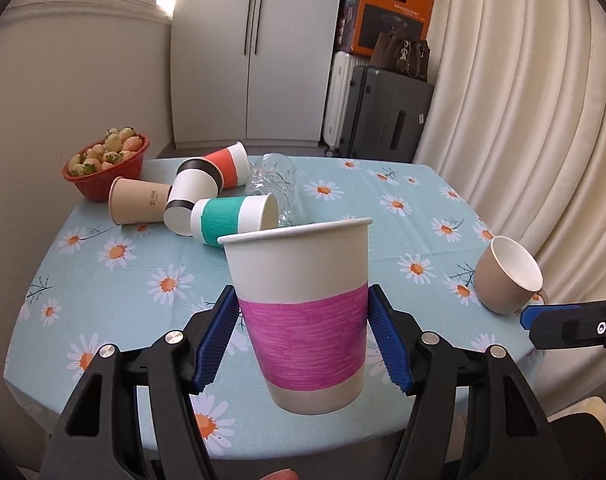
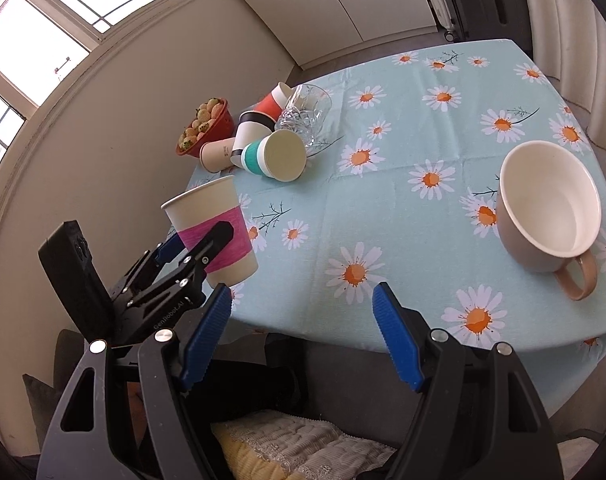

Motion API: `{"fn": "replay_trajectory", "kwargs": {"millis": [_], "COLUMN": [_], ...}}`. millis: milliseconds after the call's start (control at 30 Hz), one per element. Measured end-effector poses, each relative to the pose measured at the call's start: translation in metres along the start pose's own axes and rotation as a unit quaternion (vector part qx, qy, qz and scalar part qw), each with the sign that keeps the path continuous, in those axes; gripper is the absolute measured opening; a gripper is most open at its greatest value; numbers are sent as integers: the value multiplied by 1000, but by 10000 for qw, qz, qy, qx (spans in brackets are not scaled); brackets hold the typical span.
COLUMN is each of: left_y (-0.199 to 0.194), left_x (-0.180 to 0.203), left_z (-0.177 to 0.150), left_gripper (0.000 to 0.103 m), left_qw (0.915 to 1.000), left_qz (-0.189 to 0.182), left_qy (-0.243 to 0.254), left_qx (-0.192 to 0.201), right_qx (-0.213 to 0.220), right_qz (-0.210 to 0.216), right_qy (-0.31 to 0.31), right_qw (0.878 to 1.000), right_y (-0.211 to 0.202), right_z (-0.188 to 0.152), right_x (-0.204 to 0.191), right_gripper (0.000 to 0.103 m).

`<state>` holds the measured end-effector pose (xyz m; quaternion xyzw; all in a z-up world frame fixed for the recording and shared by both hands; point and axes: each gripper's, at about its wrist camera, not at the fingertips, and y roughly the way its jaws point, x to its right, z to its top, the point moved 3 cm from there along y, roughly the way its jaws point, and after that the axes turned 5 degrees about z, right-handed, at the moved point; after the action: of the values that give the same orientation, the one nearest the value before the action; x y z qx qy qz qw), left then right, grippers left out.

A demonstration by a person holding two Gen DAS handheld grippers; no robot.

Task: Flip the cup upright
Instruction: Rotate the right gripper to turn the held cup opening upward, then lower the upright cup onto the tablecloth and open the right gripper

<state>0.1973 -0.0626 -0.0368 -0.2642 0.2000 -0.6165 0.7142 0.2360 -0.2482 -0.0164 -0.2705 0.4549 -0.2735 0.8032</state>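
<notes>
A white paper cup with a pink band (image 1: 305, 312) stands upright, a little tilted, near the table's front edge, between the fingers of my left gripper (image 1: 303, 320). The blue pads flank the cup, the right one touching it, the left one with a thin gap; I cannot tell whether they still grip it. The cup (image 2: 219, 232) and the left gripper (image 2: 191, 248) also show in the right wrist view. My right gripper (image 2: 301, 308) is open and empty over the table's front edge. A beige mug (image 2: 543, 208) stands upright at the right.
Several paper cups lie on their sides at the back left: a teal-banded one (image 1: 233, 220), a black-banded one (image 1: 191, 196), a red one (image 1: 227, 164), a tan one (image 1: 139, 200). A glass (image 1: 273, 180) lies there. A red bowl of strawberries (image 1: 107, 164) stands behind.
</notes>
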Motion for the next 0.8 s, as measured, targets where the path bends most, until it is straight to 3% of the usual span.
{"fn": "replay_trajectory", "kwargs": {"millis": [167, 433, 533, 800], "left_y": [-4, 0, 0, 12], "left_x": [7, 10, 16, 22], "left_z": [-15, -33, -40, -60], "left_gripper": [64, 64, 64, 64], "left_qw": [9964, 9858, 9794, 9736], "left_qz": [345, 580, 732, 766], "left_qy": [-59, -270, -131, 47], "left_qx": [773, 1550, 1878, 2151], "right_qx": [157, 262, 259, 240], "right_qz": [29, 103, 77, 38], "right_qy": [-95, -173, -181, -114], "right_qw": [9998, 9995, 9995, 9996], "right_y": [-6, -12, -12, -9], "right_z": [-4, -6, -7, -8], "right_x": [-4, -8, -7, -5], "right_gripper": [73, 73, 73, 73]}}
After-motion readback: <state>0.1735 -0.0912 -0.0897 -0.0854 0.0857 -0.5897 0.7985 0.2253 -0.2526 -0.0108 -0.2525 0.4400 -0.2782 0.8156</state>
